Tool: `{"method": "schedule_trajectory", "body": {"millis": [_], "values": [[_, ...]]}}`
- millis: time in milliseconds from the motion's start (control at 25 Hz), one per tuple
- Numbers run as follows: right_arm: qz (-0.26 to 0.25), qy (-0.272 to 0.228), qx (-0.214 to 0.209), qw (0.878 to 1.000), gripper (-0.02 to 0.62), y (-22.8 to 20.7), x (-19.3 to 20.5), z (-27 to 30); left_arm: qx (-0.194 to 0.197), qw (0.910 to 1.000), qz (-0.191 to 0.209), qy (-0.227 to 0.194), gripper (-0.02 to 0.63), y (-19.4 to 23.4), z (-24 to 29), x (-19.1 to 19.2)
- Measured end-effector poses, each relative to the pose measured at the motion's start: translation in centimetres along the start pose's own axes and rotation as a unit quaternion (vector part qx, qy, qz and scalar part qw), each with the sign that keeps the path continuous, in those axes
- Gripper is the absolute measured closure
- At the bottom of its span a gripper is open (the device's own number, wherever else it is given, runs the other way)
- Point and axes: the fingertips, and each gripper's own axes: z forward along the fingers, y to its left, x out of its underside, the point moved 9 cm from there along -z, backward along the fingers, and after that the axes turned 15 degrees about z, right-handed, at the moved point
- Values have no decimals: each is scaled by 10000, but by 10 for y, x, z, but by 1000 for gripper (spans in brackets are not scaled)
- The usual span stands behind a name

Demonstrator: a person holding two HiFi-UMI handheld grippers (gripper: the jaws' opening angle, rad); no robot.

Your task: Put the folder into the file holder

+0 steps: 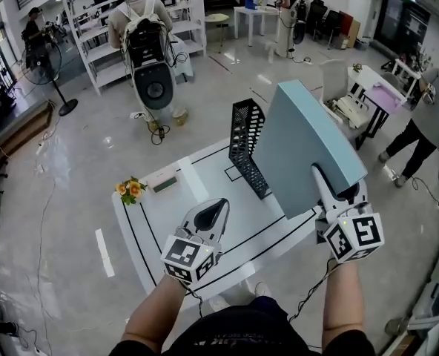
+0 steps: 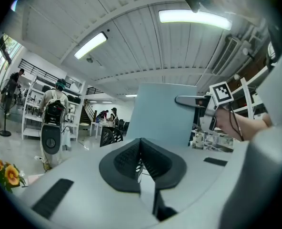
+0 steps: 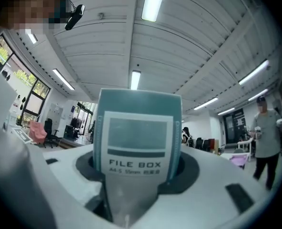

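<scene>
A pale blue-green box folder [image 1: 305, 143] is held upright in the air over the right side of the white table [image 1: 160, 221]. My right gripper [image 1: 331, 191] is shut on its lower spine end, with one finger lying along its near face. The right gripper view shows the "FILE BOX" spine label [image 3: 138, 137] between the jaws. A black mesh file holder [image 1: 247, 147] stands on the table just left of the folder. My left gripper [image 1: 218, 208] is shut and holds nothing, hovering over the table's middle. From the left gripper view, the folder [image 2: 165, 113] fills the centre behind the closed jaws.
Orange flowers [image 1: 130, 189] and a small green-and-white item [image 1: 164, 182] lie at the table's left rear. Black lines mark the tabletop. A person with a backpack [image 1: 142, 21] stands by shelves beyond. Another person [image 1: 427, 124] and a white desk [image 1: 368, 95] are at the right.
</scene>
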Motion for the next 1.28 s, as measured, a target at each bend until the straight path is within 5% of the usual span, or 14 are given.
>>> {"method": "schedule_trajectory", "body": {"millis": [440,1280], "values": [[-184,-132,188,9996,330,0,-15,35,207,9998,-25,-48,603,-3,-2,-1],[130,221,-167,9995,330,-49,21,136,-193,9996,-58,198,603,8,50,8]]}}
